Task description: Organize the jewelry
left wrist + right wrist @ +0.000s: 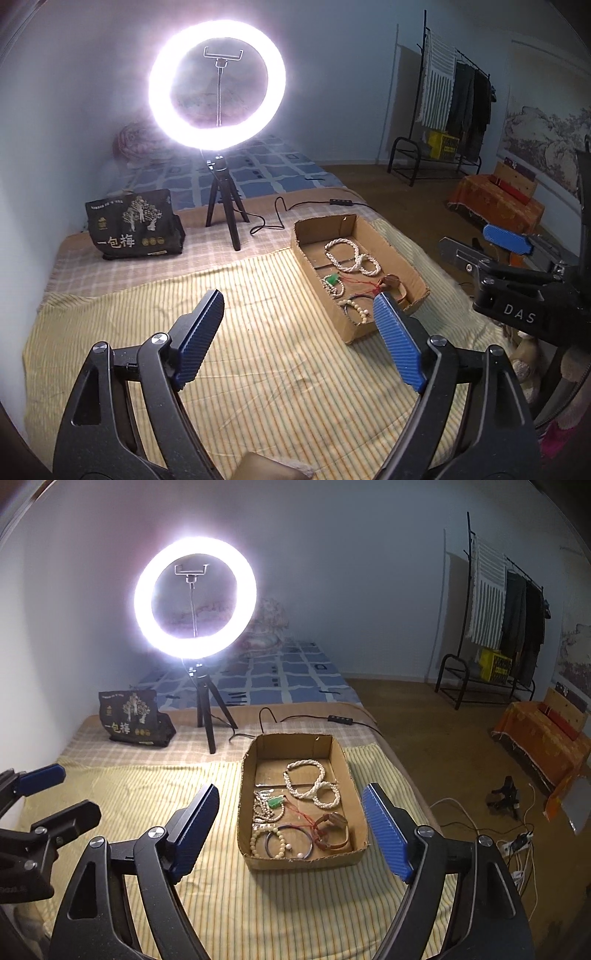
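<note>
Both claws are hanging spread wide and empty above the striped cloth point(221, 904). The cardboard tray point(246, 775) is sitting just ahead of the right gripper point(291, 829), gathering bead bracelets point(304, 778) together; the left gripper point(299, 339) is hovering leftward of it.

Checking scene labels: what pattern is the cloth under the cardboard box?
Yellow with thin stripes; the cloth under the cardboard box shows best in the right wrist view.

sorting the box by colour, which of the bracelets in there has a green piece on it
The small pale-bead bracelet at the cardboard box's left side: a green charm sits on it. The white loops, thin bangle and brown band show none.
</note>
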The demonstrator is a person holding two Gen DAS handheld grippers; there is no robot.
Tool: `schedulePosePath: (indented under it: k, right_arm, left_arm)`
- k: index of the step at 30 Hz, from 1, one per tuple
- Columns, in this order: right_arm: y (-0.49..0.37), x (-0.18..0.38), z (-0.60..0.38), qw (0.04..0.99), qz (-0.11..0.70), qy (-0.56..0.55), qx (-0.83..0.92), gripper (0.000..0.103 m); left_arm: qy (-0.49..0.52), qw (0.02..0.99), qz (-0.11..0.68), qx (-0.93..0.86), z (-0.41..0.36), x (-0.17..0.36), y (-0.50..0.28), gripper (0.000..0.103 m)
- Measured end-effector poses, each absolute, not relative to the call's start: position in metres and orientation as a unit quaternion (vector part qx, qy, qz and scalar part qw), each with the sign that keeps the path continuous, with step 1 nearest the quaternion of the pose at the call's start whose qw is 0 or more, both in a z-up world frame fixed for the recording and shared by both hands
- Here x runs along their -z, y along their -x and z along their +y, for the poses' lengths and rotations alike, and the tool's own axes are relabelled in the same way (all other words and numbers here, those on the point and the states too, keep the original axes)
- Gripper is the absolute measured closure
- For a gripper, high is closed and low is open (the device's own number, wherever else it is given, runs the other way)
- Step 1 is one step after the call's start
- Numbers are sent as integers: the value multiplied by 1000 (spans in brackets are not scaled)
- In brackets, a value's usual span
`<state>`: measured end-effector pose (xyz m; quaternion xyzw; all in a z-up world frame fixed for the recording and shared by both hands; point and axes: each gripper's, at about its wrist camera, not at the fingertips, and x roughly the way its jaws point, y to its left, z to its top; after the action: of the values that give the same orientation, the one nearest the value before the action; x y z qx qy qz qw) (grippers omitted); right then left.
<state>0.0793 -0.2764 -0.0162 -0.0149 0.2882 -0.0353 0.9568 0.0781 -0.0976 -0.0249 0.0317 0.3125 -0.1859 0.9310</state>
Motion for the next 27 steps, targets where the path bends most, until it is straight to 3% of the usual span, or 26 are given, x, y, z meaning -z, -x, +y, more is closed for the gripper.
schedulePosePath:
  k: [4,8,27]
  right_arm:
    - [-76,17,-273,959,282,17,34,23]
    - [-76,18,-272,960,278,15,31,23]
    - [-73,22,-268,960,277,25,39,23]
  left_arm:
    - [-41,932,312,181,-98,26,-71,16]
    - [-44,937,301,173,-97,24,-66,1]
    - [-32,940,305,152,-88,23,-69,1]
